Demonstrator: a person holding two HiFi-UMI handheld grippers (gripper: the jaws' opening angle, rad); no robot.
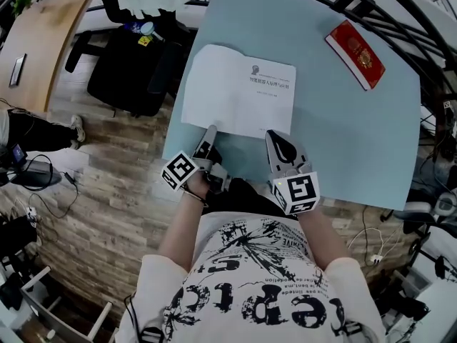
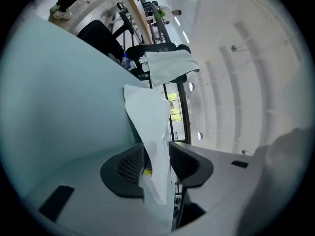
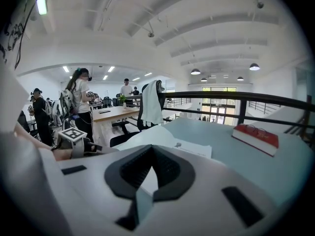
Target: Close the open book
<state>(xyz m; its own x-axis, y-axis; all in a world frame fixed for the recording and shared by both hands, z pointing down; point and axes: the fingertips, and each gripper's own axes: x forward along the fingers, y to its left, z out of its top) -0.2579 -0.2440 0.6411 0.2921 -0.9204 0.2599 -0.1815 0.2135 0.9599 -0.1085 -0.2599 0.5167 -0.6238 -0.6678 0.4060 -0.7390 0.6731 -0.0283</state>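
Note:
A white book [image 1: 239,91] lies flat on the light blue table [image 1: 343,141], its printed cover facing up. My left gripper [image 1: 208,136] sits at the book's near left corner, rolled onto its side. In the left gripper view a white sheet of the book [image 2: 147,117] stands in the gap of that gripper [image 2: 156,154]; the jaws are open and the pads do not press on it. My right gripper [image 1: 277,140] rests at the book's near edge further right. Seen along the right gripper [image 3: 151,149], its jaws are shut with nothing held, and the book [image 3: 167,139] lies just beyond.
A red book [image 1: 355,54] lies at the table's far right, also the red book [image 3: 256,137] in the right gripper view. A black chair [image 1: 136,70] stands left of the table and a wooden desk [image 1: 43,41] further left. A dark railing [image 3: 236,96] runs behind the table.

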